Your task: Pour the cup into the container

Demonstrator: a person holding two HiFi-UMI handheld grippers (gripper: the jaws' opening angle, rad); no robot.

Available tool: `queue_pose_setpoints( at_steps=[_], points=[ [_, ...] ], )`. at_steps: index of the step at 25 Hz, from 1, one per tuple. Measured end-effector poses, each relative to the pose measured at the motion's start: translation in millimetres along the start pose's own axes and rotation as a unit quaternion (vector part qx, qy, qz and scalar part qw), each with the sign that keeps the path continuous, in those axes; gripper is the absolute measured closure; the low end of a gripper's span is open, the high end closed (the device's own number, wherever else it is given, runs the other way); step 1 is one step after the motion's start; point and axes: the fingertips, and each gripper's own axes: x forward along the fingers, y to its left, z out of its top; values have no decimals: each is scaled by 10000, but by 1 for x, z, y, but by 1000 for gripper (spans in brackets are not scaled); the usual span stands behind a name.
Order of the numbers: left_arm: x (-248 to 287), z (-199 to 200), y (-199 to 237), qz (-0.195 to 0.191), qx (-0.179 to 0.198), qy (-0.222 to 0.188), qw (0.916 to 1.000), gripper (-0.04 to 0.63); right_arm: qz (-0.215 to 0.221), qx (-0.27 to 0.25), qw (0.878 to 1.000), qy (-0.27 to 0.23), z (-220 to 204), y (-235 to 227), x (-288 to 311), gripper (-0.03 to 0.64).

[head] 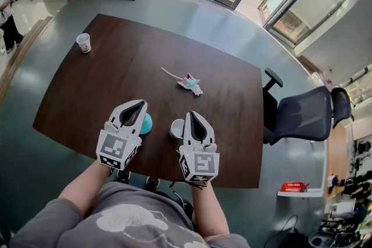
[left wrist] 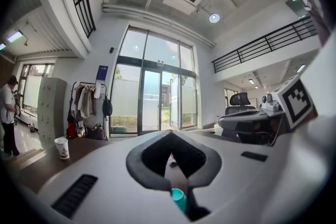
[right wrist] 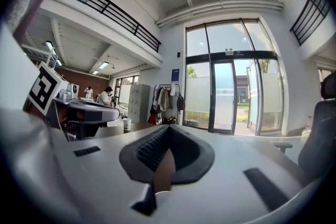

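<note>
Both pairs of jaws are sitting pressed together with nothing between them: the left gripper [head: 142, 104] and the right gripper [head: 190, 114] are hovering side by side over the near edge of the dark bench [head: 110, 75], pointing away from the person.

A small white cup [head: 176, 128] is standing on the bench just beside the right gripper, on its inner side. A teal container [head: 146, 123] is sitting just beside the left gripper. The two are near each other, in the gap between the grippers. A paper cup [head: 83, 42] is standing well apart at the far left corner, and a scrap of coloured litter [head: 189, 83] is lying near the middle.

The white cup is showing a round rim from above, so it is probably standing upright with its mouth up and its long axis vertical. What it is holding cannot be made out.

It is looking light and thin-walled, likely to dent or skid under a hard squeeze. A hold across the side wall, about halfway up, with the jaws coming in level, would probably be safest, leaving the rim free for tipping toward the container.
</note>
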Motion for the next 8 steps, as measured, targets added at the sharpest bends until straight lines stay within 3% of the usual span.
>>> queue_pose_setpoints(
  at_steps=[8],
  points=[
    [-3, 0, -5, -27, -11, -12, 10000, 588, 42, -2, 10000, -46, 2, 3, -3, 629]
  ],
)
